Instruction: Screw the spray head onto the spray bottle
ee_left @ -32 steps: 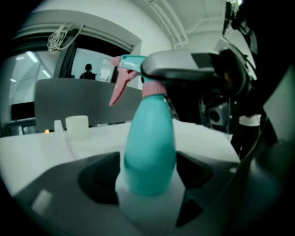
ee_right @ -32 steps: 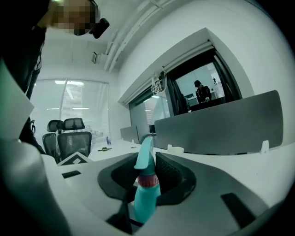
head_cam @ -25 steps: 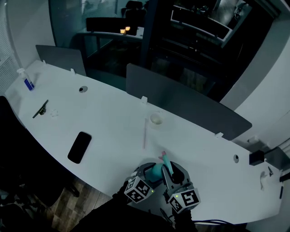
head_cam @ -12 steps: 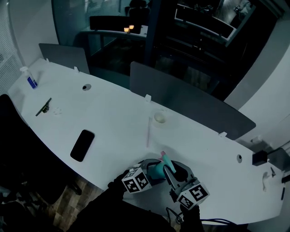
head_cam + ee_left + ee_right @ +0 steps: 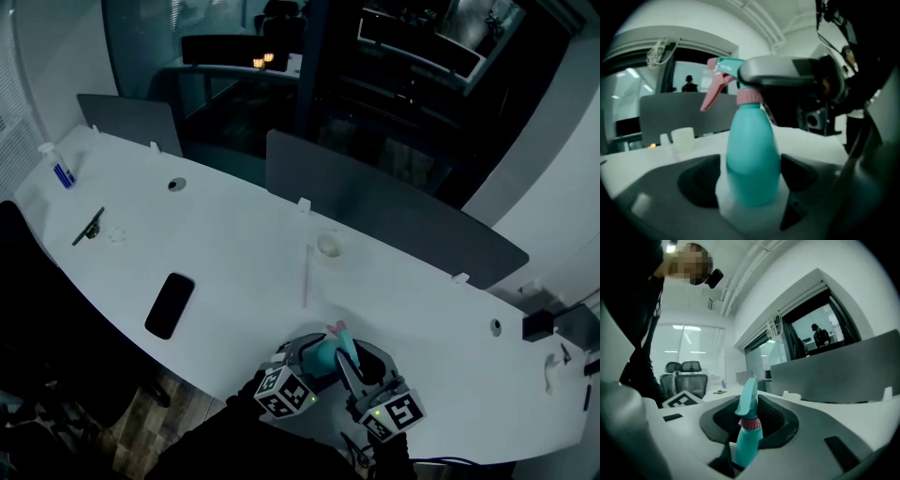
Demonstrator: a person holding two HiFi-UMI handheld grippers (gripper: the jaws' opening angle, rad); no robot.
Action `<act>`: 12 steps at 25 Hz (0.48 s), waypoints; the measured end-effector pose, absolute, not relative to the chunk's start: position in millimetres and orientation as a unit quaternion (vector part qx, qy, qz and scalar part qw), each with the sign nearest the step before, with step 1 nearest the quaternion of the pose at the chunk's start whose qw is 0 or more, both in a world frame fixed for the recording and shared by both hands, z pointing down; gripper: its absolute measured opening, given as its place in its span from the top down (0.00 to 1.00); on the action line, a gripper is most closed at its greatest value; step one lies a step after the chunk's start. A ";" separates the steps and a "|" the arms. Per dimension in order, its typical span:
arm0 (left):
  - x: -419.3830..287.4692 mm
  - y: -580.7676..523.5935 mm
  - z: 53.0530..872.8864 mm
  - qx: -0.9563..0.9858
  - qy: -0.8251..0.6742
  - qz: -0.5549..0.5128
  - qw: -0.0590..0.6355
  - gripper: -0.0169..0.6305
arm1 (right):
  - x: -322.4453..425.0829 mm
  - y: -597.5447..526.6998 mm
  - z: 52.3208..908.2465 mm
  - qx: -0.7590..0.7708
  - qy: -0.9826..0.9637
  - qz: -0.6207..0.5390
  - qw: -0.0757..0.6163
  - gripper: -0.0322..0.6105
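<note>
Fingers (image 5: 797, 174) of the left gripper (image 5: 749, 185) are spread and have just been opening. The teal spray bottle (image 5: 752, 159) stands upright between them, and neither pad is seen pressing on it. On the bottle's neck the spray head (image 5: 726, 65) is seated, joined by a pink collar (image 5: 749, 96). Its pink trigger (image 5: 712, 91) is pointed toward the left of the left gripper view. Whether the collar is screwed fully home cannot be told.

The right gripper (image 5: 749, 422) is closed on the spray head, which is pinched between its dark fingers (image 5: 774, 422) just above the collar. In the left gripper view one grey finger of this gripper is seen lying across the top of the spray head from the right.

In the head view both grippers are found at the lower centre of the frame. Their marker cubes are turned toward the camera and the bottle is set between them, close to the near edge of the white bench (image 5: 234, 234).

Further up the bench, a thin white rod (image 5: 304, 275) is laid, and a small white cup (image 5: 328, 246) is placed just beside its far end. A dark phone (image 5: 170, 305) is laid well apart at the left. A small bottle (image 5: 58, 169) is seen at the far upper left. Grey divider panels (image 5: 375, 211) are stood along the bench's back edge.
</note>
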State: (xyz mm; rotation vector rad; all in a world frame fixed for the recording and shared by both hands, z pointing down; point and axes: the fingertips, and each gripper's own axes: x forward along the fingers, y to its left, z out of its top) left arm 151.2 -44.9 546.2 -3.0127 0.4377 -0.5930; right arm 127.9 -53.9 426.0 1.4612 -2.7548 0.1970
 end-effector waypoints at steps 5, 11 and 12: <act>160.1 -40.0 544.8 -0.974 0.040 -0.217 0.042 0.38 | 128.6 -56.1 425.8 0.409 -0.909 0.079 0.009 0.79; 149.2 -49.3 544.2 -0.941 0.265 -0.211 0.011 0.38 | 115.8 -50.5 426.8 0.470 -0.881 0.019 0.058 0.79; 147.8 -49.8 545.9 -0.933 0.288 -0.217 0.010 0.38 | 113.5 -49.6 427.6 0.472 -0.879 0.012 0.071 0.79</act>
